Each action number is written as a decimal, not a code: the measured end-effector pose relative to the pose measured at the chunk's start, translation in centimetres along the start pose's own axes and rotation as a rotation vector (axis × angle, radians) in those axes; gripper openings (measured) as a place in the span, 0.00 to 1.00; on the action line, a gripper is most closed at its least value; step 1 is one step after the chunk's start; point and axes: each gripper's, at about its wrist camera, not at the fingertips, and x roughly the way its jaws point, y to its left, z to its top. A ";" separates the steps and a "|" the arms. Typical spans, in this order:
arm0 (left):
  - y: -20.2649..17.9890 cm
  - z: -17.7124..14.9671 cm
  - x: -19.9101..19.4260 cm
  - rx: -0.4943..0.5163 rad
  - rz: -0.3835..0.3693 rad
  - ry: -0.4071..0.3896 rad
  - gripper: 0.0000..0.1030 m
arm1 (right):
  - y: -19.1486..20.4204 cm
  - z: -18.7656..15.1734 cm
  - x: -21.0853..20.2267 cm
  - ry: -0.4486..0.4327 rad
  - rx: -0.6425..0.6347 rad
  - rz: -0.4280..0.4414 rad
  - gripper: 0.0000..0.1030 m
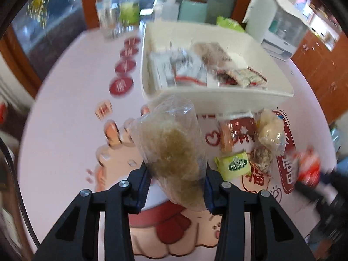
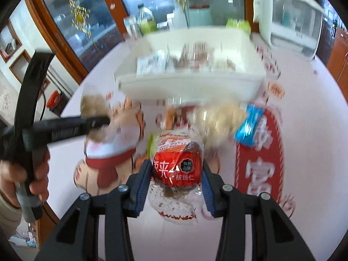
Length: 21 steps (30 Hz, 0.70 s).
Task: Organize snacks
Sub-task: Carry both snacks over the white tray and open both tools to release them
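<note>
My left gripper (image 1: 177, 187) is shut on a clear bag of brownish crumbly snack (image 1: 174, 150), held above the table just in front of the white bin (image 1: 217, 96). The bin holds several wrapped snacks (image 1: 187, 69). My right gripper (image 2: 177, 182) is shut on a red-labelled clear snack packet (image 2: 176, 165), also in front of the white bin (image 2: 184, 84). The left gripper (image 2: 95, 121) with its brownish bag (image 2: 93, 104) shows at the left of the right wrist view. Loose snacks lie by the bin: a green packet (image 1: 233, 165), a pale yellow bag (image 1: 270, 130), a blue packet (image 2: 249, 126).
The table (image 1: 71, 82) has a pink cloth with red cartoon prints. Bottles and jars (image 1: 121, 15) stand at the back left. A white appliance (image 1: 282, 28) stands at the back right, and a green bag (image 1: 228, 22) lies behind the bin. Wooden cabinets (image 1: 322, 65) are at the right.
</note>
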 end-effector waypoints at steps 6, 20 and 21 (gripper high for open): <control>0.1 5.0 -4.1 0.082 0.041 -0.115 0.39 | -0.1 6.6 -3.0 -0.114 0.005 -0.016 0.43; -3.4 16.3 -6.0 0.205 0.093 -0.258 0.39 | -1.9 18.9 -4.4 -0.226 0.125 -0.123 0.44; -3.6 16.7 -5.5 0.205 0.092 -0.250 0.39 | -2.1 19.4 -4.1 -0.223 0.138 -0.131 0.45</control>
